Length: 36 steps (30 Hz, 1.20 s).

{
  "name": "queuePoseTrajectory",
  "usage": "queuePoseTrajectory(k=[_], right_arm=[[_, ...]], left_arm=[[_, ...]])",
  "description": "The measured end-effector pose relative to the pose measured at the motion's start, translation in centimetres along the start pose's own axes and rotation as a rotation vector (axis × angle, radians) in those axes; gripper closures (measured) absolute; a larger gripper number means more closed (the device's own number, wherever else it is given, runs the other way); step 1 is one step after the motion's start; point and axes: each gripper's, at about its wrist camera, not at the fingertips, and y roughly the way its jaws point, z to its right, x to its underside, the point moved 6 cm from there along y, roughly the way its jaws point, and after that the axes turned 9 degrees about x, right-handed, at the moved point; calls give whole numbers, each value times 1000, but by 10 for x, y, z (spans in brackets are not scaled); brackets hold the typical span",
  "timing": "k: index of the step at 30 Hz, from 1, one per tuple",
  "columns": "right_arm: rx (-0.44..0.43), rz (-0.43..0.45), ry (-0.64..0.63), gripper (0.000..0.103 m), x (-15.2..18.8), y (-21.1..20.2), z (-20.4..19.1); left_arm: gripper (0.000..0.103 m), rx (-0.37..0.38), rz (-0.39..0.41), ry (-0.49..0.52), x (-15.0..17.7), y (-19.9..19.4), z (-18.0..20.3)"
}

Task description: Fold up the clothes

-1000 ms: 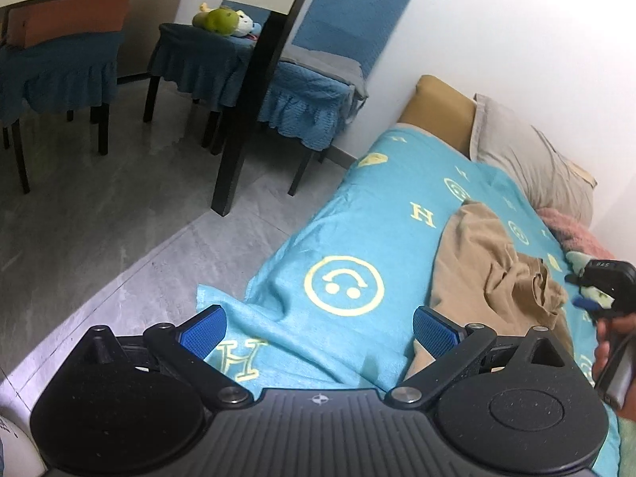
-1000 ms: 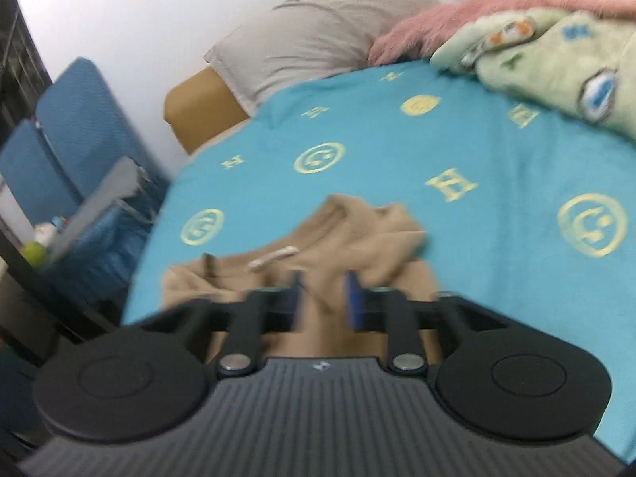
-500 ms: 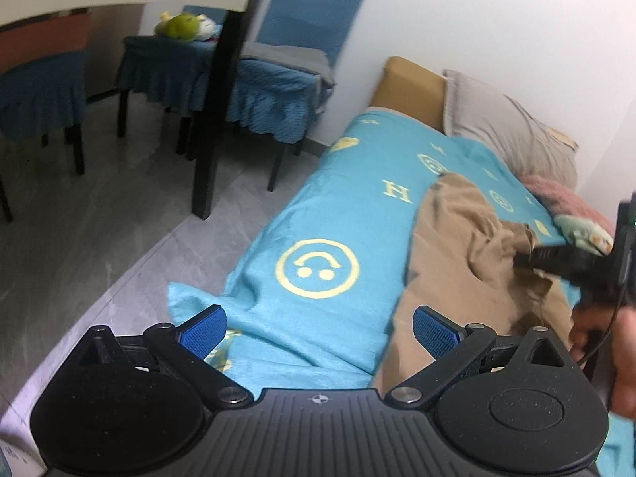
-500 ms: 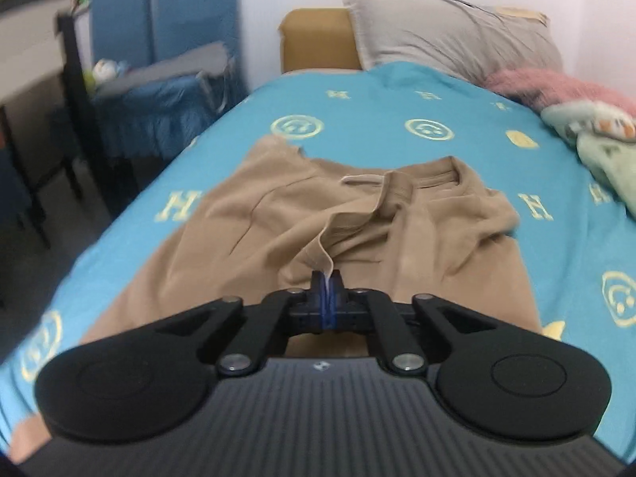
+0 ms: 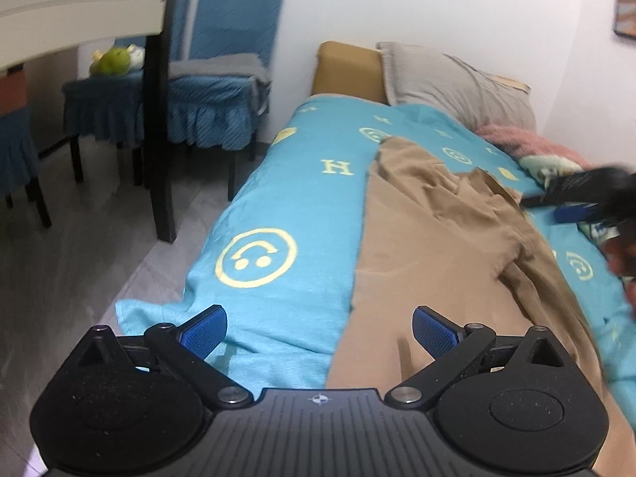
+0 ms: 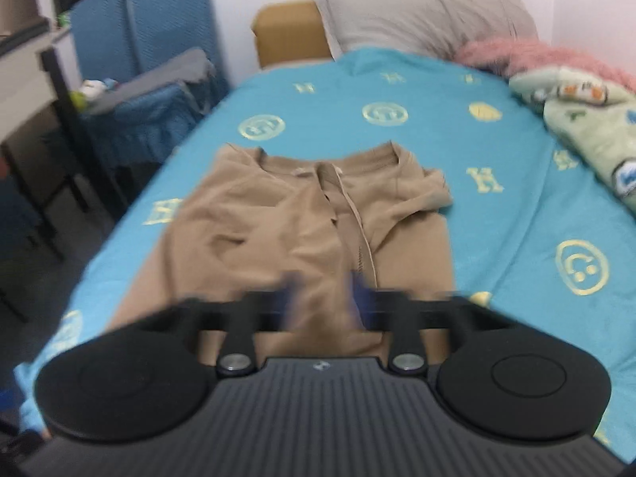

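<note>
Right gripper (image 6: 324, 298): jaws opening, blurred, nothing pinched. Left gripper (image 5: 320, 332): wide apart, empty. Tan garment (image 6: 302, 230): flat on turquoise blanket (image 6: 516, 238), right sleeve bunched, placket rumpled. Risk: creases folded in if not smoothed; hem near bed edge liable to slide off.

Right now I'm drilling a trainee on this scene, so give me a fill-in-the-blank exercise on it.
The tan garment lies on a ___ blanket.
At the bed's head lies a ___ pillow.
The blanket bears yellow ___ faces.
The left gripper holds ___.

Missing: blue; grey; smiley; nothing
</note>
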Motion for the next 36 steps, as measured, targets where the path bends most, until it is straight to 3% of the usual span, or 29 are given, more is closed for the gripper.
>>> queuePoseTrajectory(k=[8,12,18,22,24,25,30,36], right_arm=[[-150,74,-53,16,62,-179,-6],[-169,78,34,16,103,-227,12],[-88,1,167,16,126,-230,45],[-84,-27,269,16,130,-219,61],[-94,-44,307,16,133,-215,66],[-101,-53,325,16,134,-213,68],[-102,-60,337,16,140,-215,74],[-81,-90,335,16,144,-210,76]], left_arm=[[7,53,-69,69,11,-35,26],[10,79,-149,52,26,-61,31],[28,45,-312,106,47,-92,35],[41,54,-415,165,61,-110,42],[55,43,-477,194,71,-115,46],[57,34,-503,214,76,-115,48],[59,-1,-545,335,86,-118,66],[60,-39,-619,389,103,-104,69]])
